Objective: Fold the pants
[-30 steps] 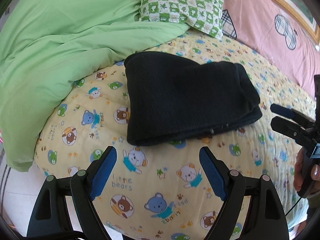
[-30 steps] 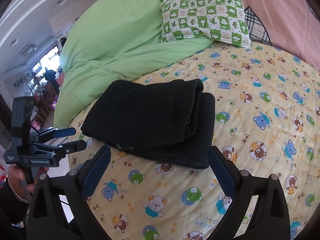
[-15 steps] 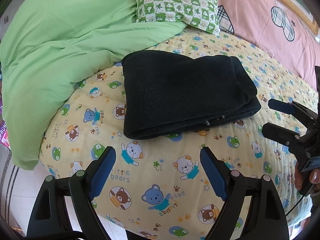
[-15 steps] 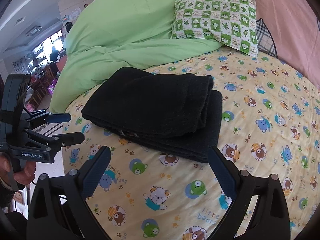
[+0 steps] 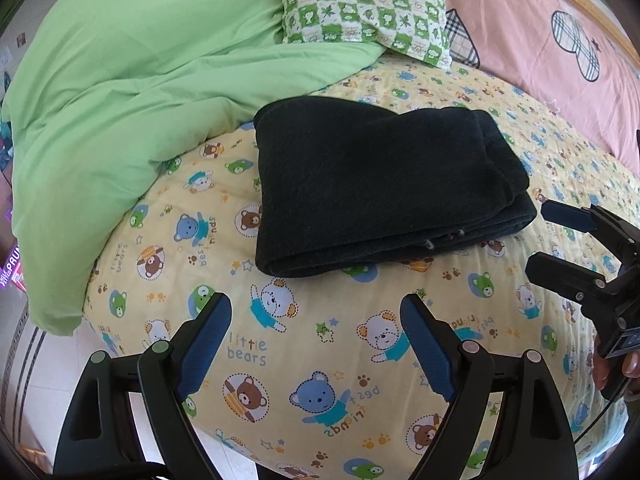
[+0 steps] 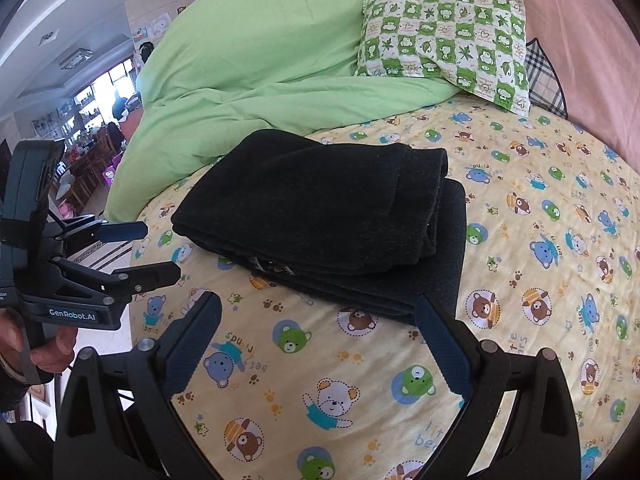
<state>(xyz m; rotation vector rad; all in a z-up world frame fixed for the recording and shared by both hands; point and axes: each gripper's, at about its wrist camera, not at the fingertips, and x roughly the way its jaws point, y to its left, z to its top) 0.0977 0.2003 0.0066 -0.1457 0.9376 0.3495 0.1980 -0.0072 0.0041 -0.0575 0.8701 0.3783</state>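
The black pants (image 5: 376,184) lie folded in a thick rectangle on the yellow bear-print bedsheet (image 5: 312,344); they also show in the right wrist view (image 6: 332,216). My left gripper (image 5: 316,312) is open and empty, held over the sheet in front of the pants, apart from them. My right gripper (image 6: 316,312) is open and empty, just short of the pants' near edge. Each gripper shows in the other's view: the right one (image 5: 540,236) to the right of the pants, the left one (image 6: 160,248) to their left, both apart from the cloth.
A green duvet (image 5: 140,92) is bunched at the left and back, touching the pants' far corner. A green checked pillow (image 5: 368,4) lies behind, against a pink headboard cover (image 5: 540,40). The bed edge and floor (image 5: 24,364) are at lower left.
Both grippers have pulled back slightly from the folded pants and stayed open. The pants have not moved.
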